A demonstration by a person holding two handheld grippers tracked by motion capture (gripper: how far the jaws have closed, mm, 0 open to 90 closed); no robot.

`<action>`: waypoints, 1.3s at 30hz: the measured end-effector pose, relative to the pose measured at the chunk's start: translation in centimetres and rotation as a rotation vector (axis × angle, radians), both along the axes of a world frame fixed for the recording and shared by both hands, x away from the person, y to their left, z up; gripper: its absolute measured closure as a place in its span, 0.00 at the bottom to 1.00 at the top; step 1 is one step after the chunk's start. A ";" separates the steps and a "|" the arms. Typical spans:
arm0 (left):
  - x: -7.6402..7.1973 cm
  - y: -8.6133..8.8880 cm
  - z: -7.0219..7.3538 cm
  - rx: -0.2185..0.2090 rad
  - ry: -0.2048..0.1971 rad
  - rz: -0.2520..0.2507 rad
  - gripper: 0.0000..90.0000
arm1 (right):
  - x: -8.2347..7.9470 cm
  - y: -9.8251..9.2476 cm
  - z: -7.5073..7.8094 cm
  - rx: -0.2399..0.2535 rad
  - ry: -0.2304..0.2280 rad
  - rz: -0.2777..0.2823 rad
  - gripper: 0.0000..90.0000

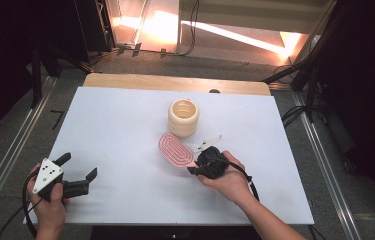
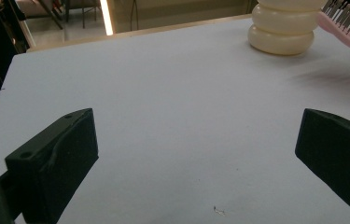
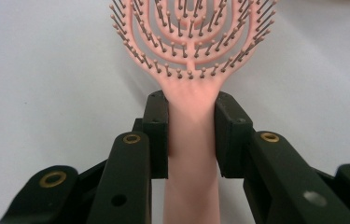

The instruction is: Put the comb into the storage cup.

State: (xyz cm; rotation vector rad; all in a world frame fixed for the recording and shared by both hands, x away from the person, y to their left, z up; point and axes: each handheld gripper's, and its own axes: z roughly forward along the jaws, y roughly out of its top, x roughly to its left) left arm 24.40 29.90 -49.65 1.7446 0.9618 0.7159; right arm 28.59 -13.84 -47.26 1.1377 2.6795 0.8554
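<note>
Between right gripper (image 3: 191, 135) fingers (image 3: 156, 135), pink hairbrush (image 3: 192, 121) handle

A dim recording studio: white-topped table (image 1: 125, 125), floor rails (image 1: 5, 160), dark stands.

Left gripper (image 1: 79, 174): a matte black body topped by a grey three-cornered plate (image 1: 48, 174) marked with small dark dots; two blunt black jaws project from it, and a black cable (image 1: 25, 200) loops away at the near left. In the left gripper view each jaw is a thick black block, the left one showing two small recessed holes on its upper face. Right gripper (image 1: 193, 169): a compact black housing with a black cable (image 1: 249, 184) curving off at its right. In the right gripper view its black linkage arms carry brass-coloured ringed rivets (image 3: 131, 138), and flat black pads (image 3: 156, 135) form the inner jaw faces. Both forearms are bare, without sleeves.
</note>
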 end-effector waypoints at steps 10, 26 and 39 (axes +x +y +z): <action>0.0 0.0 0.0 0.008 0.000 0.004 0.00 | -0.8 -0.1 -0.1 0.040 -0.065 0.025 0.76; 0.0 -0.1 0.0 0.015 -0.001 0.004 0.00 | -1.5 -0.5 0.0 0.114 -0.150 0.049 0.76; 0.0 -0.2 0.0 0.021 0.003 0.003 0.00 | -2.0 -0.8 0.3 0.188 -0.216 0.068 0.76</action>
